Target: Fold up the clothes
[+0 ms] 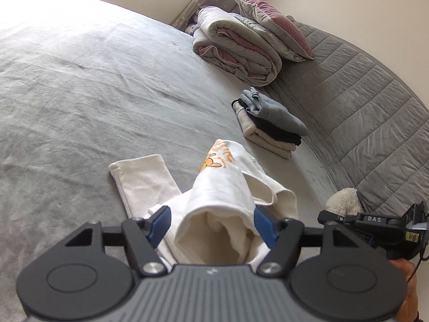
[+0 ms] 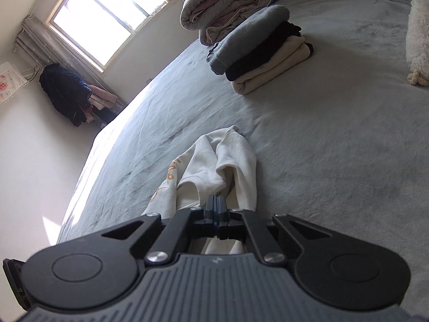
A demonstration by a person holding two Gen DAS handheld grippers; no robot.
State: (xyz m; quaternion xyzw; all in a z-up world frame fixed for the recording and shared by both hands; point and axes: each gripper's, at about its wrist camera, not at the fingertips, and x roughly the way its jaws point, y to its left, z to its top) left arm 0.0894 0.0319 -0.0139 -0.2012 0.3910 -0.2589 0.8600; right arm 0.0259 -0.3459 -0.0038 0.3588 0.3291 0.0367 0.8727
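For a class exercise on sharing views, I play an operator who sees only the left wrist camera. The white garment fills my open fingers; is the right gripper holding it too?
Observer: Yes. In the right wrist view the right gripper has its blue pads pressed together on a fold of the white garment.
Operator: What is off to the left of the bed? My view stops at the bed edge.
Observer: A dark jacket hangs in the corner below the window.
Operator: I see only a bit of something fluffy by the right gripper. More of it on your side?
Observer: Yes, a fluffy cream item lies on the bed, right of the pile of folded clothes.
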